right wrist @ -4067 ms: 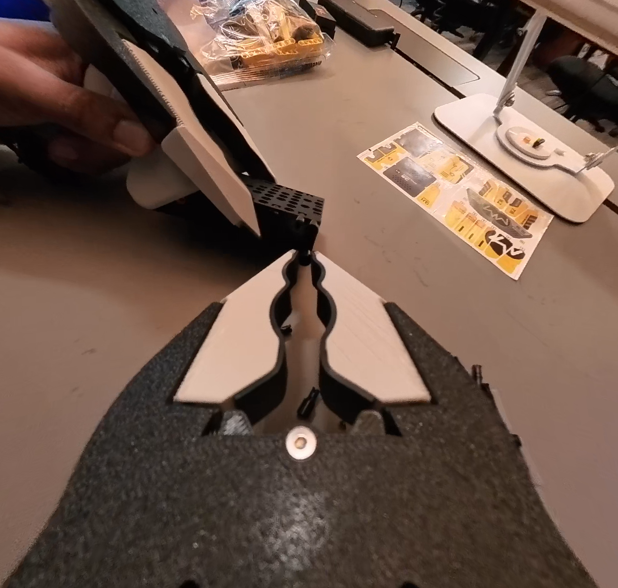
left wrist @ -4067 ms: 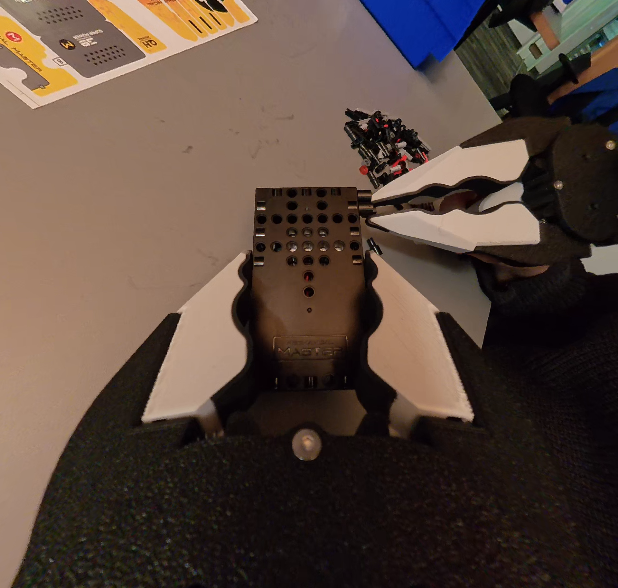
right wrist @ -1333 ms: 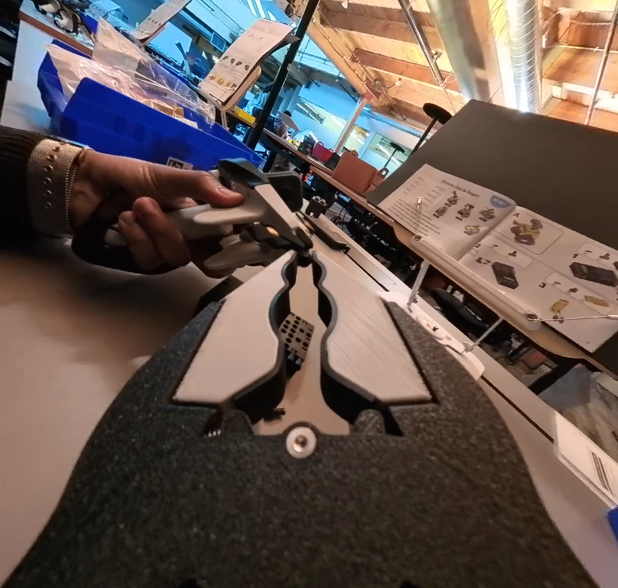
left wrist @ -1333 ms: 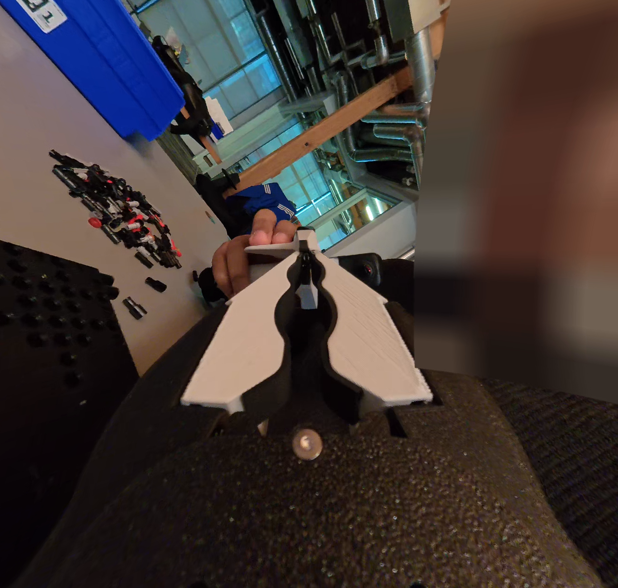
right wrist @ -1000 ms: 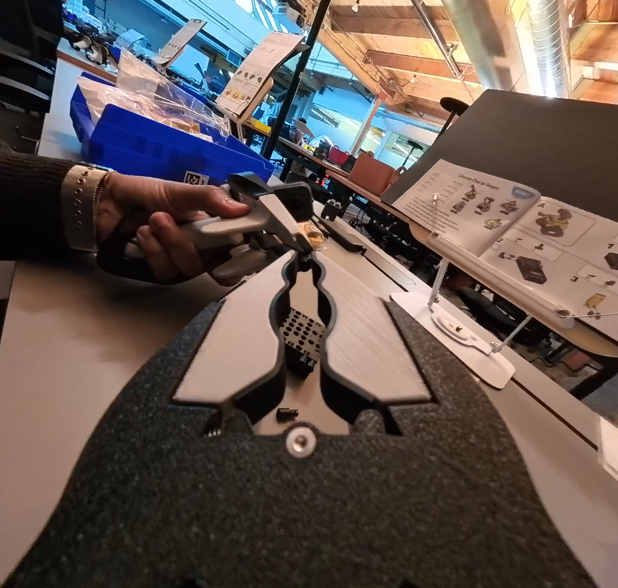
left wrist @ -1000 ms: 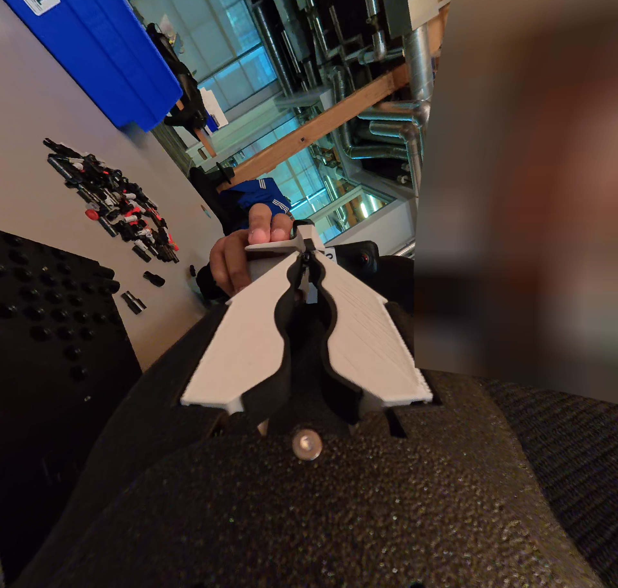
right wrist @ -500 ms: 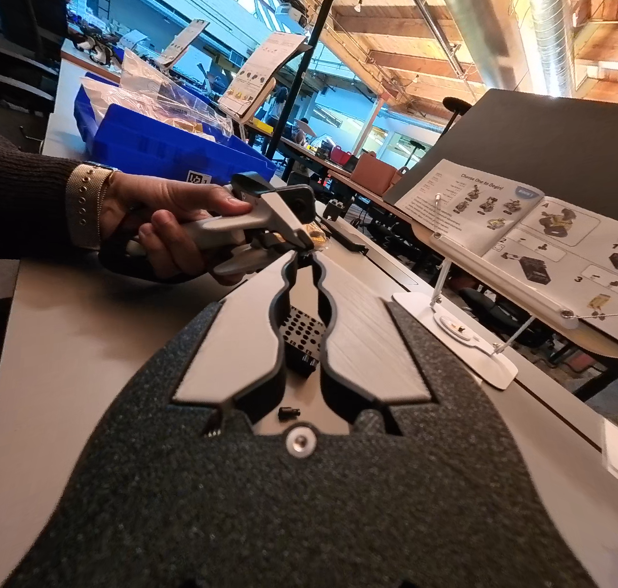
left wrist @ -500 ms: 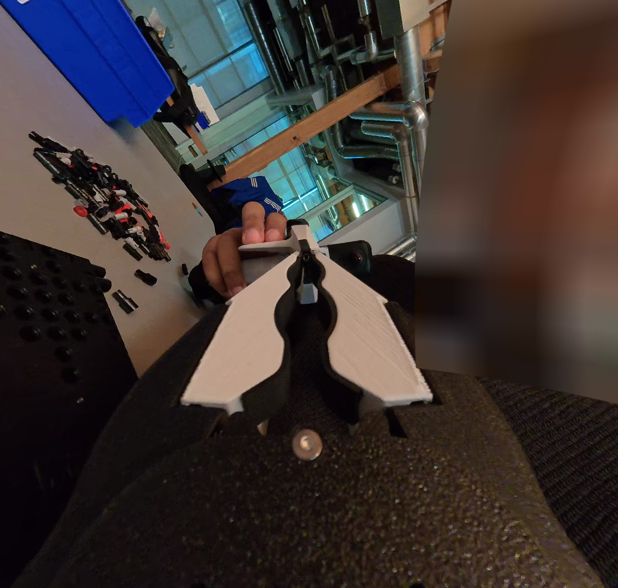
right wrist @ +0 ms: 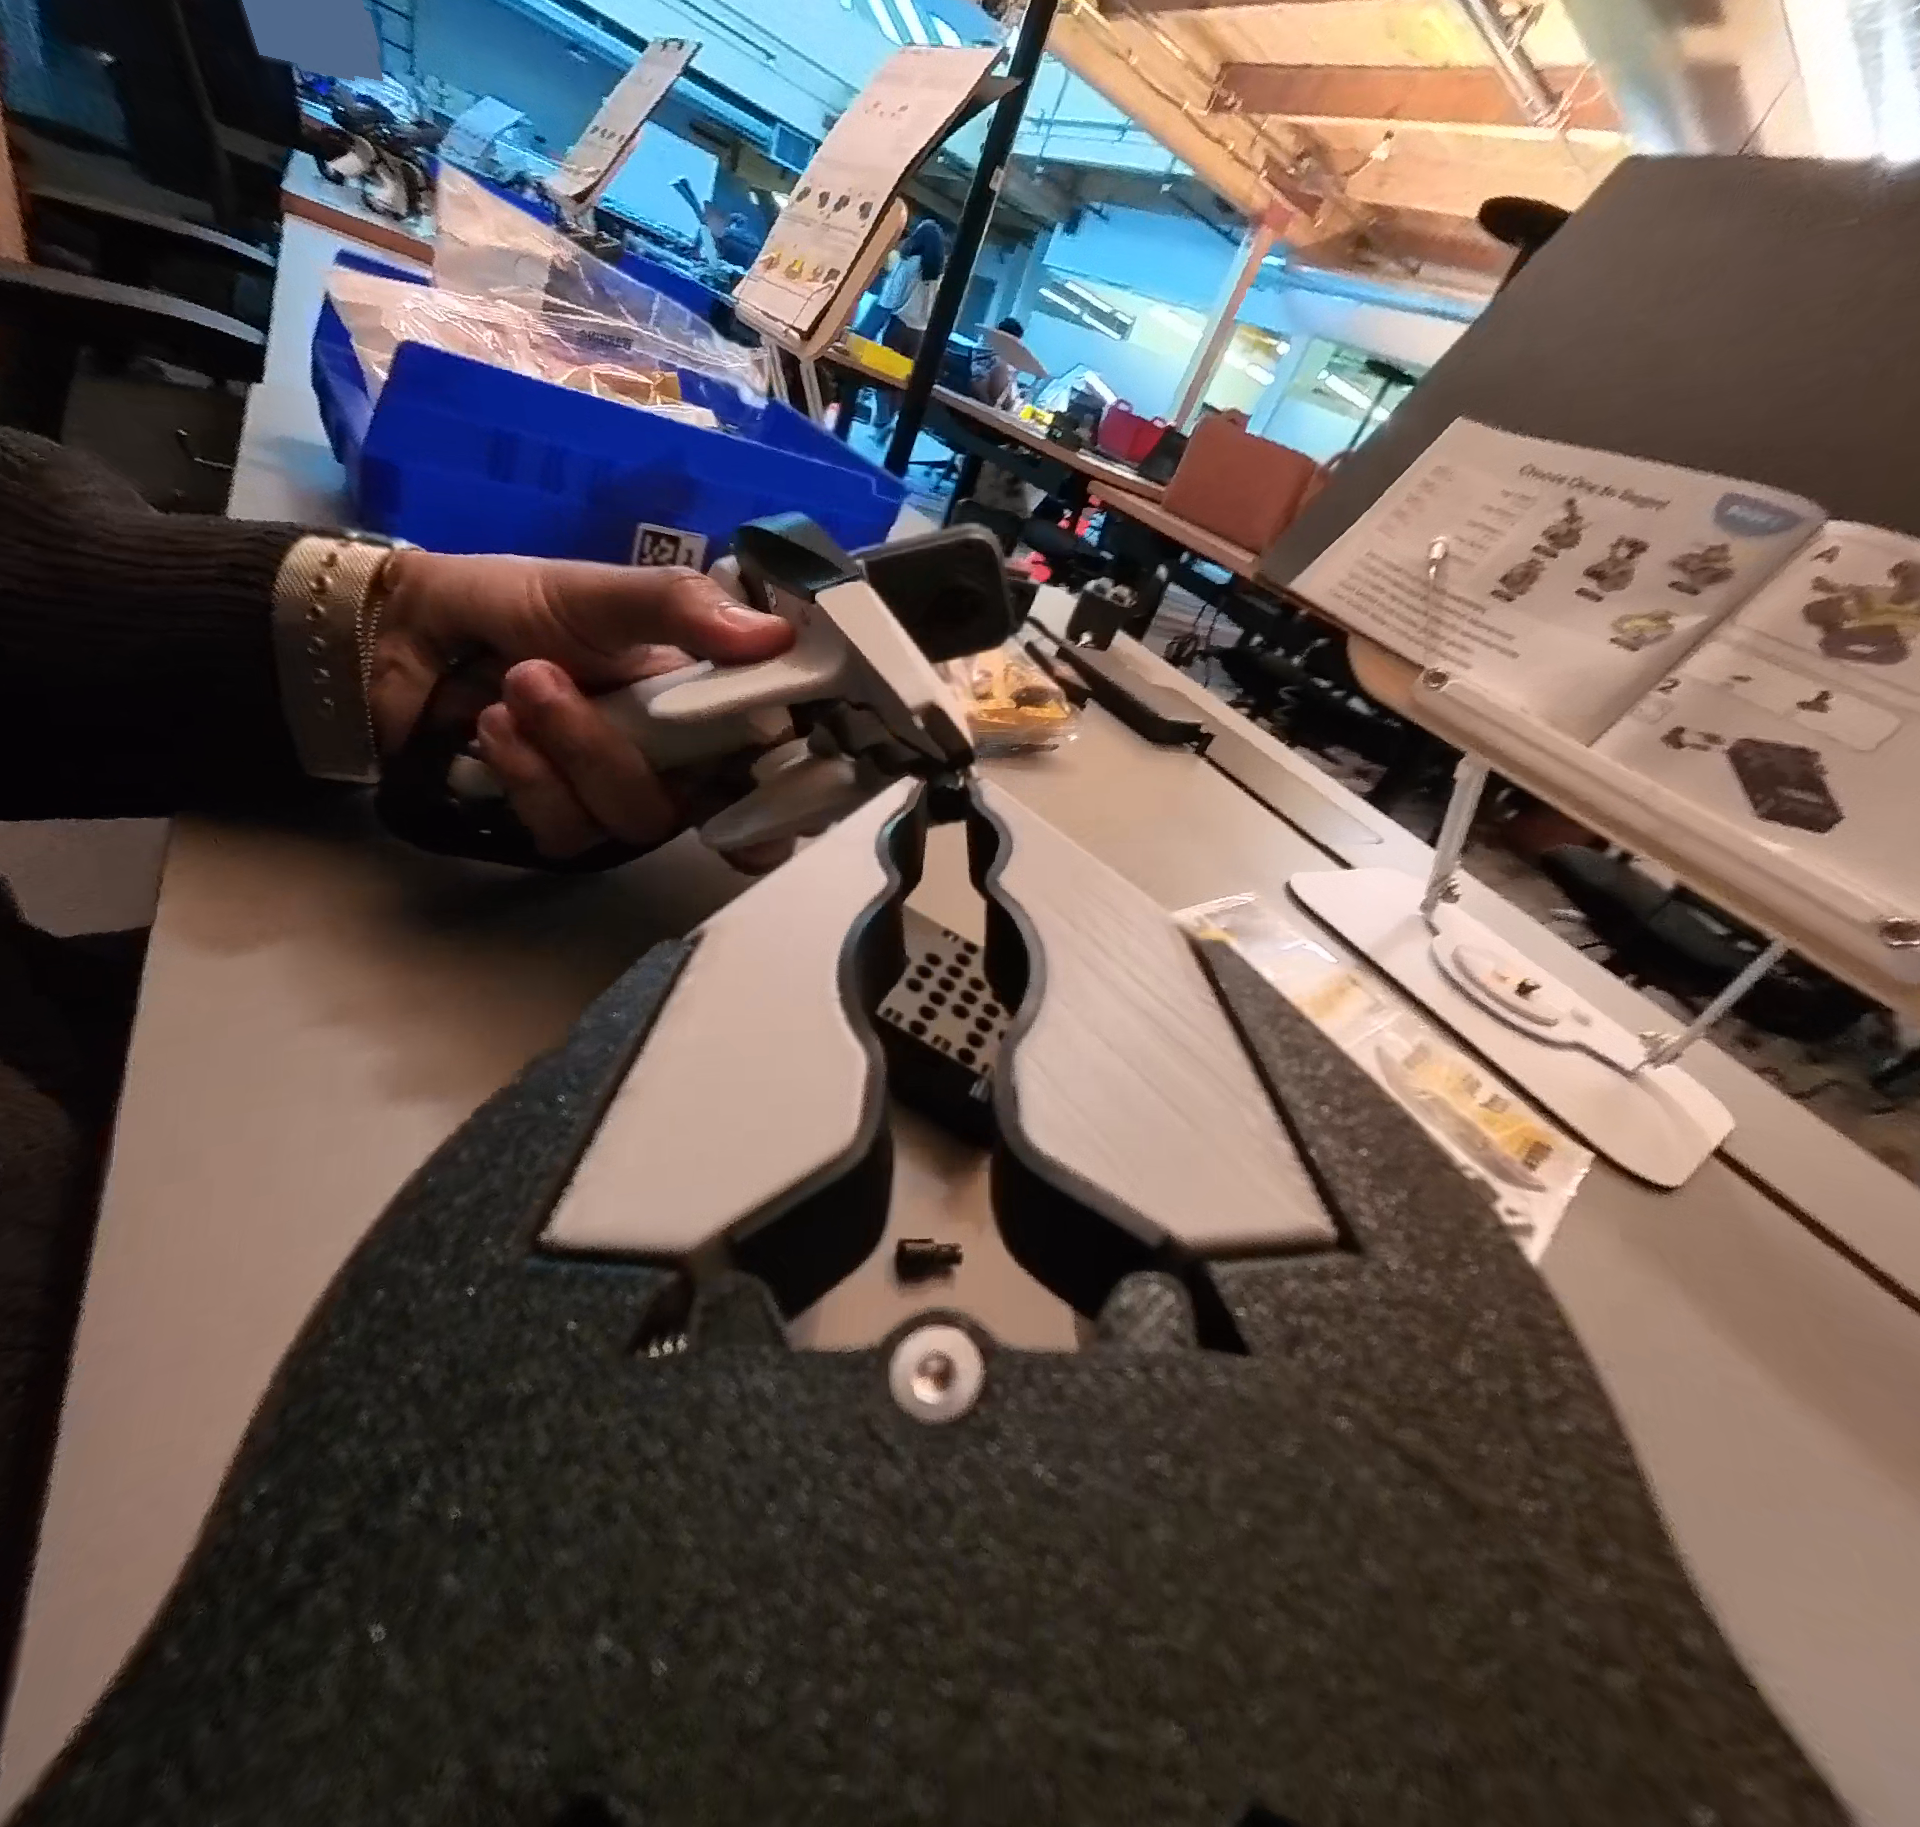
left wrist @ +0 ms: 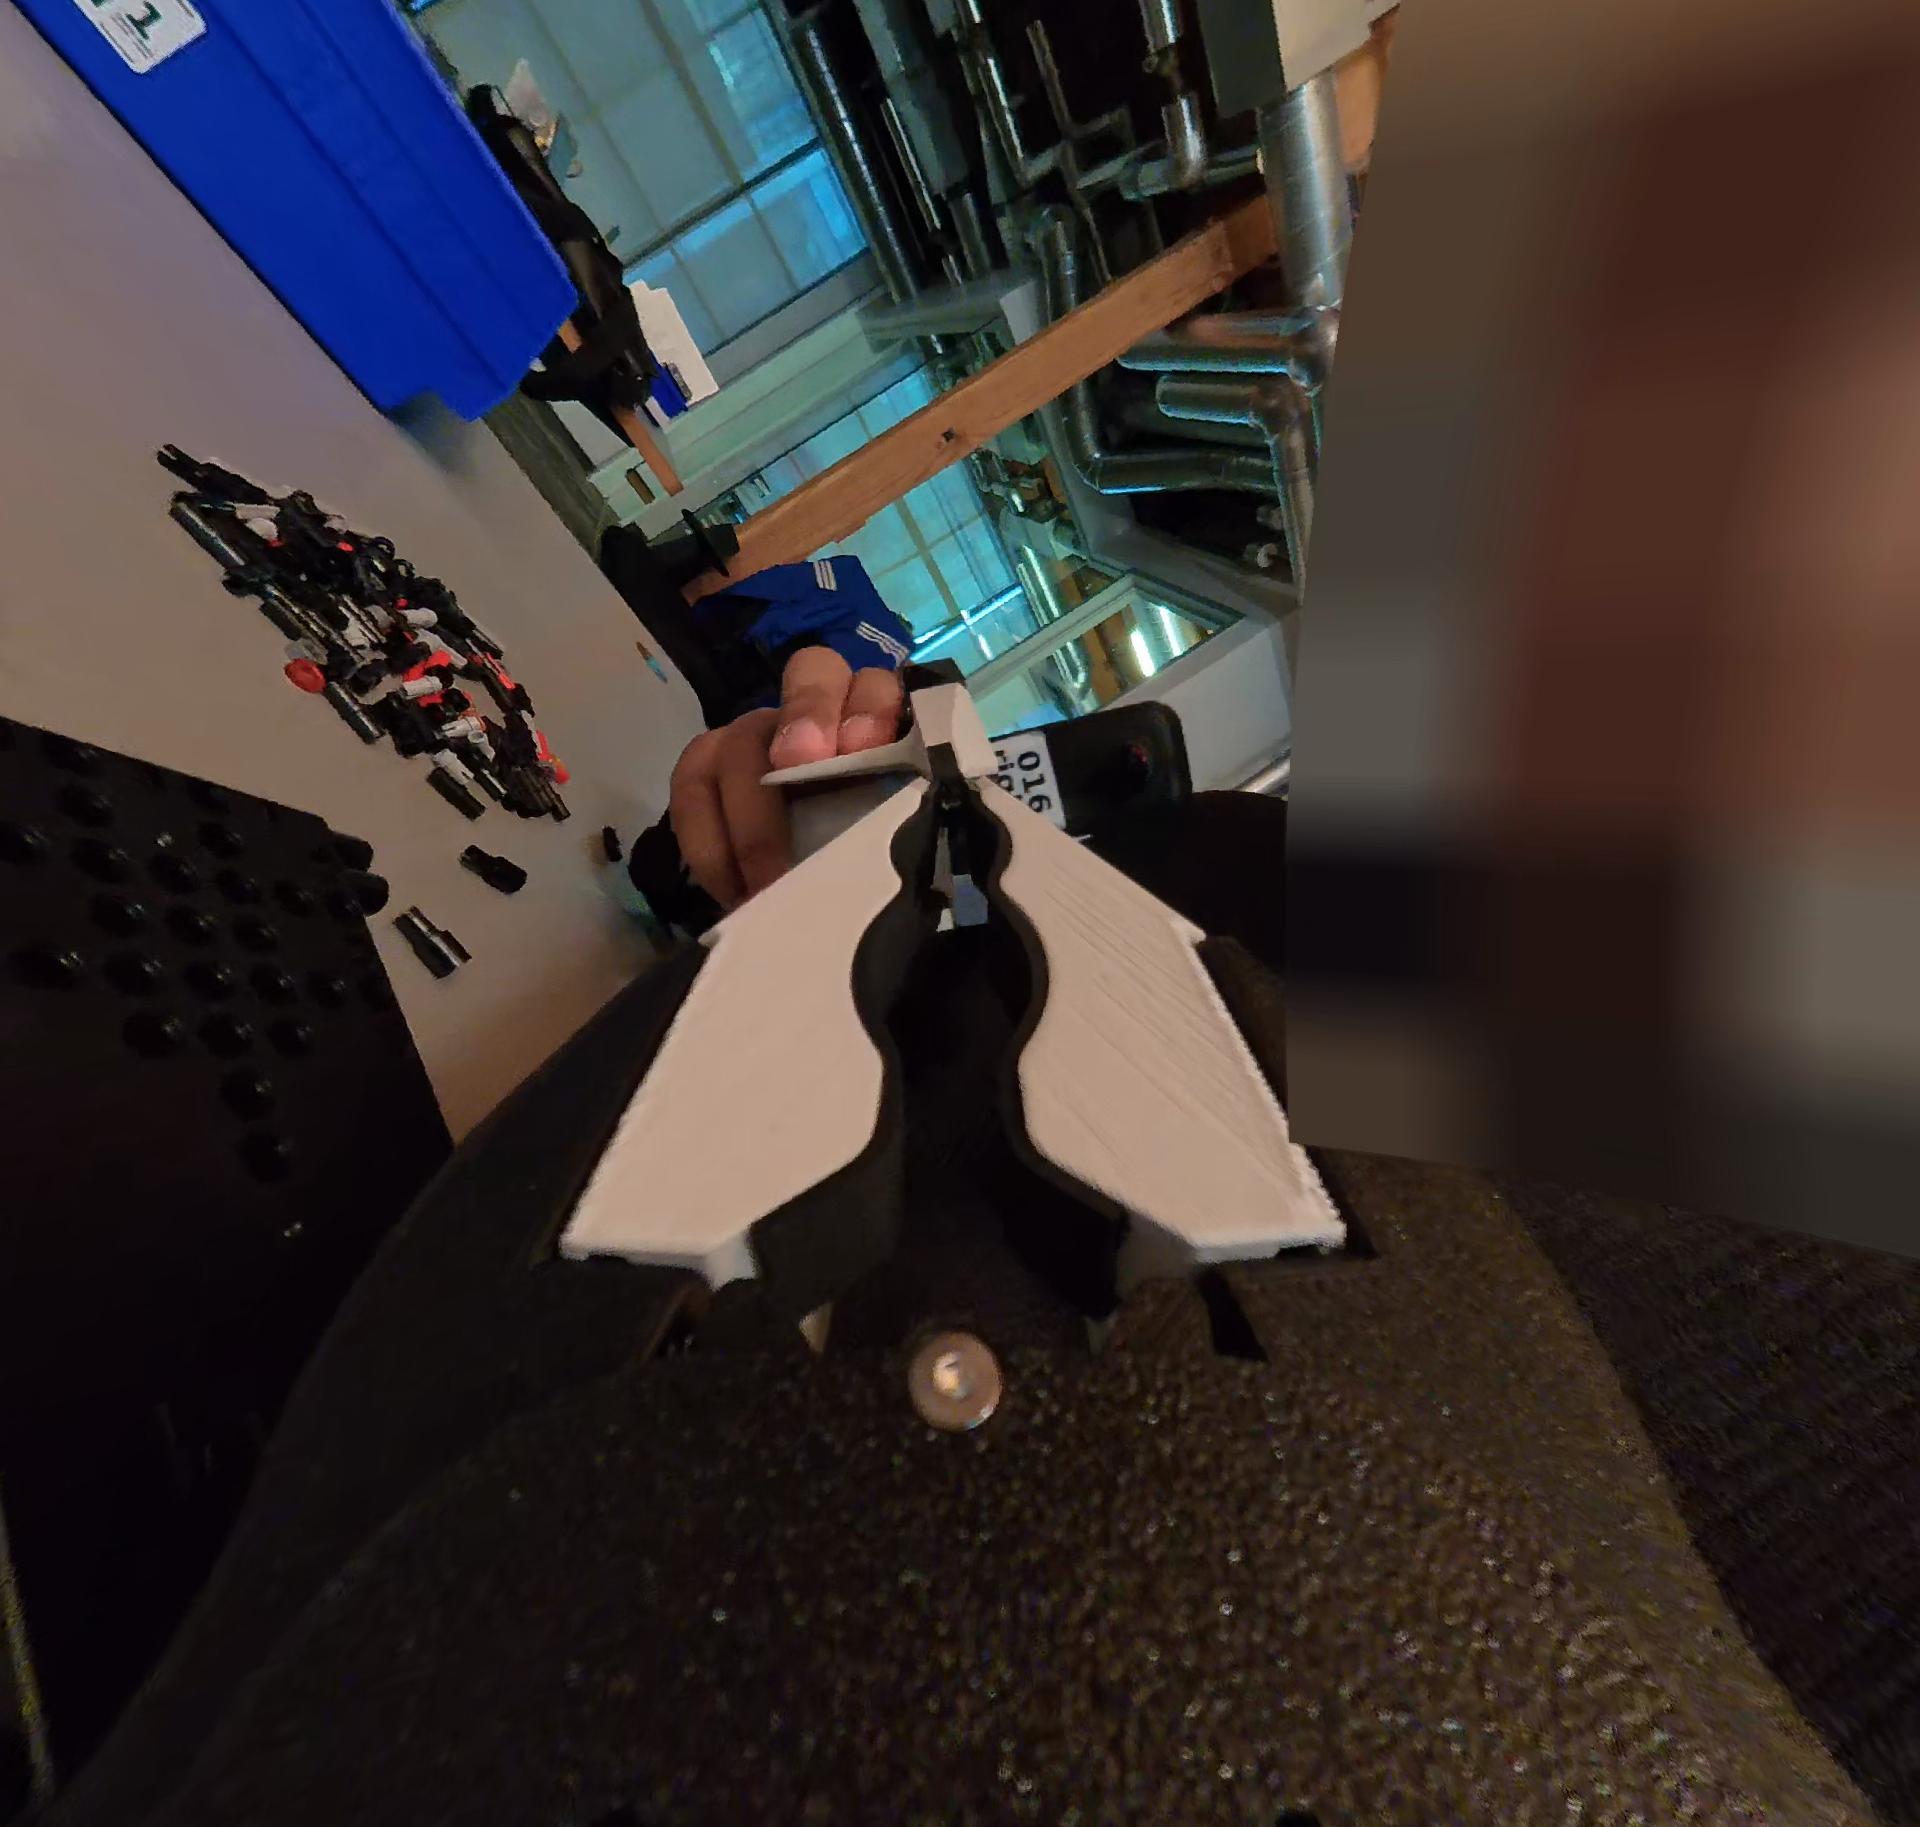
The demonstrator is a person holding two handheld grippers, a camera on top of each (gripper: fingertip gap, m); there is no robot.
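My left gripper (left wrist: 945, 798) and right gripper (right wrist: 948, 798) are raised above the grey table (right wrist: 312, 998) and meet tip to tip. A small black pin (right wrist: 948, 790) sits where the tips meet, and both pairs of fingers are closed on it. It shows as a dark sliver in the left wrist view (left wrist: 948, 790). The right gripper appears edge-on beyond my left tips, held by a hand (left wrist: 727, 811). The left gripper (right wrist: 956, 751) comes in from the left in the right wrist view, held by a hand (right wrist: 582, 676). A black perforated block (left wrist: 156, 998) lies on the table below (right wrist: 940, 998).
A pile of small black and red pins (left wrist: 364, 624) lies beyond the block, with loose ones (left wrist: 431, 941) nearer. One pin (right wrist: 928, 1255) lies under my right gripper. A blue bin (right wrist: 623, 468) stands at the back. A booklet on a white stand (right wrist: 1507, 1050) and a sticker sheet (right wrist: 1455, 1102) are at the right.
Four seconds ago my left gripper held the black block while the right pressed a pin at its edge. Now the block lies on the table, and both grippers are raised, tips together.
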